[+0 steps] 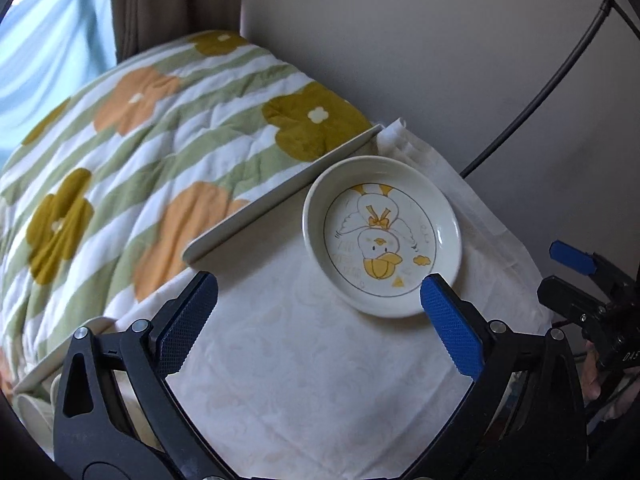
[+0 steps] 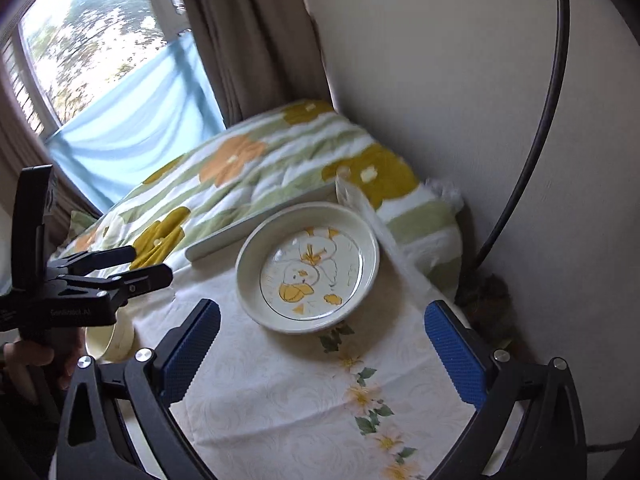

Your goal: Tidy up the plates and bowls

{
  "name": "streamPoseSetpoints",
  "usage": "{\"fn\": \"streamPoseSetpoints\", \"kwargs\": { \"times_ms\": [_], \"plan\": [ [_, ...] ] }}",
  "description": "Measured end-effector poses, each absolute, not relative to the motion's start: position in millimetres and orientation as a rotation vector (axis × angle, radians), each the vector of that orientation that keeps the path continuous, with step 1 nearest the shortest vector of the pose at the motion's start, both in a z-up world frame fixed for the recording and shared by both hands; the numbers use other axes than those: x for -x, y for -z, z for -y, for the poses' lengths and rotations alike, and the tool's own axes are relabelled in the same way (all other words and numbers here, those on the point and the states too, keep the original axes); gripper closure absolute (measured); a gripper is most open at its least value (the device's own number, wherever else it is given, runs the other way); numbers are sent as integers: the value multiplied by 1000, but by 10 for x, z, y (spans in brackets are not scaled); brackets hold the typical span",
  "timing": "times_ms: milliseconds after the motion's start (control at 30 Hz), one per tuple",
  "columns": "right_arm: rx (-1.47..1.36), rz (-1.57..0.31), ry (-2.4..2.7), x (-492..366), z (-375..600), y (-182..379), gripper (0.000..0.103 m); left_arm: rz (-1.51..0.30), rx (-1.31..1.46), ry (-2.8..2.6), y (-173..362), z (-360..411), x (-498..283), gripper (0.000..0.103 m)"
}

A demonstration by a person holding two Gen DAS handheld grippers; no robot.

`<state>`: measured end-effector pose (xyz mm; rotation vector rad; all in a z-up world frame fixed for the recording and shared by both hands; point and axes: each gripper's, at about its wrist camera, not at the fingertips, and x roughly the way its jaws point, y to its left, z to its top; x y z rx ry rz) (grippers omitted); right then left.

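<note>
A shallow cream plate (image 1: 382, 236) with a yellow duck drawing lies flat on the cloth-covered table (image 1: 304, 360). My left gripper (image 1: 320, 308) hovers open just short of it. Its right fingertip (image 1: 434, 286) overlaps the plate's near rim; whether they touch I cannot tell. In the right wrist view the same plate (image 2: 308, 268) sits ahead of my open right gripper (image 2: 324, 344), with nothing between the pads. A cream bowl (image 2: 112, 340) stands at the table's left side, below the left gripper (image 2: 152, 263). The right gripper (image 1: 560, 276) shows at the right edge of the left wrist view.
A bed with a green-striped floral quilt (image 1: 160, 152) butts against the table's far edge (image 1: 280, 200). A beige wall (image 2: 440, 80) stands behind, with a black cable (image 2: 532, 160) running down it. A window and brown curtains (image 2: 240, 40) are at the back left.
</note>
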<state>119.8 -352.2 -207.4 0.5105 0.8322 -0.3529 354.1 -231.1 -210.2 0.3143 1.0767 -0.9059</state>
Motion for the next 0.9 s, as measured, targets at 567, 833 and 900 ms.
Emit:
{"fn": "streamPoseSetpoints", "kwargs": {
  "times_ms": [567,833,900],
  "plan": [
    [-747,-934,379,-1718,4096,3054,78,-1247,-377,960,2988,3072,-3998,86],
    [-749,-931,389,-1737,4106,3097,89,-1232,-392,956,3004,3096,-4014,86],
    [-748,-927,387,-1716,4118,3097,89,-1223,-392,962,2973,3083,-3987,86]
  ]
}}
